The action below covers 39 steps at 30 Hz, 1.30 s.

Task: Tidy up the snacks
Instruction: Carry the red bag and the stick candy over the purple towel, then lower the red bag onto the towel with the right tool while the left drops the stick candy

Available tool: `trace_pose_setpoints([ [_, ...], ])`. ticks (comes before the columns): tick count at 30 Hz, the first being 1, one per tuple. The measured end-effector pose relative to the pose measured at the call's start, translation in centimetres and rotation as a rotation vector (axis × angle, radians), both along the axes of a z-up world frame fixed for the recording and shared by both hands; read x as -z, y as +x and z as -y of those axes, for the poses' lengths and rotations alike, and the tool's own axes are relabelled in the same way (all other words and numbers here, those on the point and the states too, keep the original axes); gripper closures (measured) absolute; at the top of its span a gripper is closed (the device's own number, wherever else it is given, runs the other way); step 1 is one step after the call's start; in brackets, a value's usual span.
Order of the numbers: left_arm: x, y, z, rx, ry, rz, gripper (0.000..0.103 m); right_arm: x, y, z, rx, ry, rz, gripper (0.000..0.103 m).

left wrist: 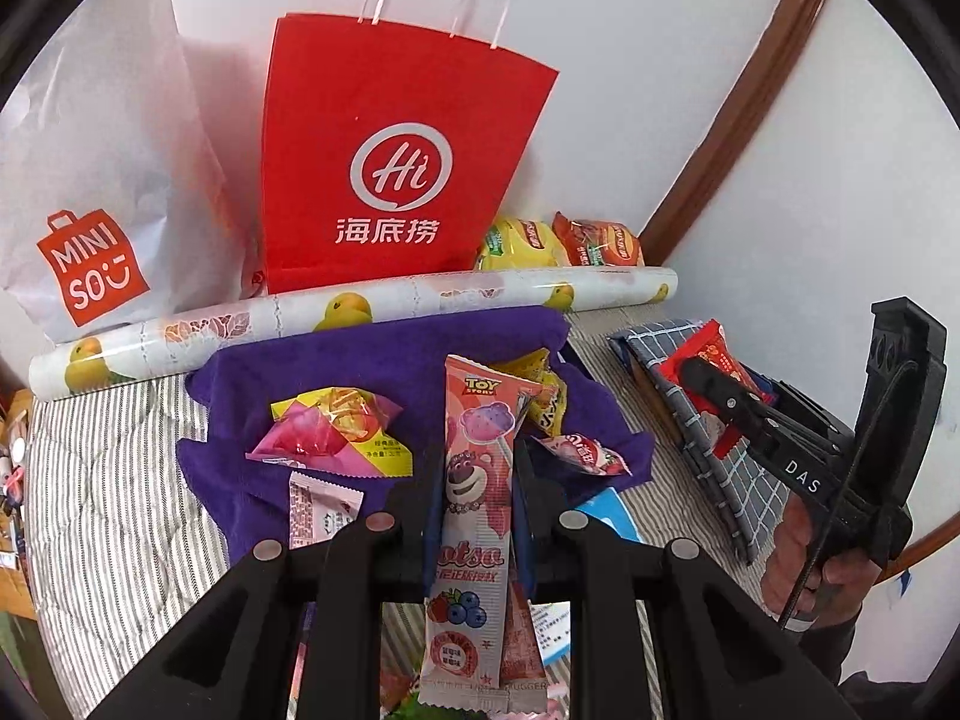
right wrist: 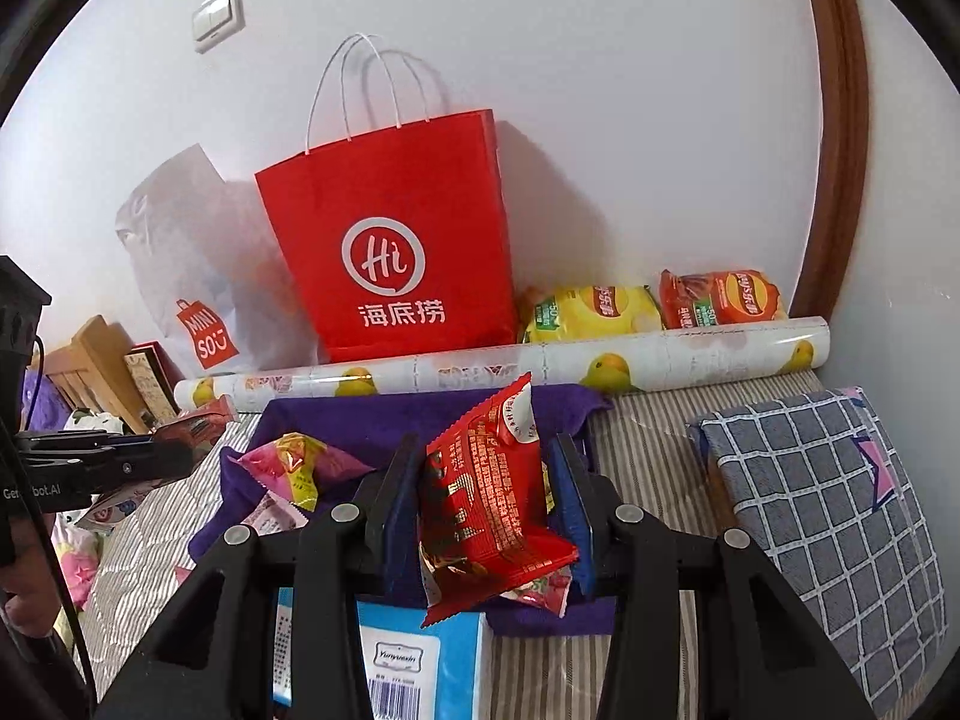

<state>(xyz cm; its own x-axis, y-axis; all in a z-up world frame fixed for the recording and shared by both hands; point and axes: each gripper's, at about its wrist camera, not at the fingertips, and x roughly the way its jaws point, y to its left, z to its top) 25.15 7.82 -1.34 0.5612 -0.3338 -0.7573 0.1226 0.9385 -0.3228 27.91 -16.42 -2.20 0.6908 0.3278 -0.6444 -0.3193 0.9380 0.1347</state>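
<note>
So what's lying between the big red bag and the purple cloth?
A long roll printed with yellow ducks lies crosswise between the red bag and the purple cloth. Both wrist views show it.

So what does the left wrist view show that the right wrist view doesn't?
Only the left wrist view shows the pink Toy Story lollipop packet close up, clamped in the left gripper. Only the right wrist view shows the light switch, the blue and white box and the red snack packet held up close. Both show the red paper bag, the purple cloth and the patterned roll.
</note>
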Motion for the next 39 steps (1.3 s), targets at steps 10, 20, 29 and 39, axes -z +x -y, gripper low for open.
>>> trace_pose_setpoints([
  [10, 2.0, 1.6, -0.9, -0.015, -0.003, -0.042, 0.084, 2.4, 1.9, -0.6, 0.001, -0.001, -0.039, 0.061],
  [20, 4.0, 2.8, -2.3, -0.036, -0.017, -0.083, 0.084, 4.0, 4.1, -1.4, -0.008, 0.007, -0.065, 0.061],
  [29, 6.2, 3.8, -2.8, -0.044, -0.035, -0.124, 0.084, 6.5, 5.5, -2.1, -0.029, 0.006, -0.125, 0.061],
  [39, 8.4, 5.2, -2.1, -0.041, -0.032, -0.148, 0.084, 9.2, 6.6, -2.3, -0.03, -0.029, -0.188, 0.061],
])
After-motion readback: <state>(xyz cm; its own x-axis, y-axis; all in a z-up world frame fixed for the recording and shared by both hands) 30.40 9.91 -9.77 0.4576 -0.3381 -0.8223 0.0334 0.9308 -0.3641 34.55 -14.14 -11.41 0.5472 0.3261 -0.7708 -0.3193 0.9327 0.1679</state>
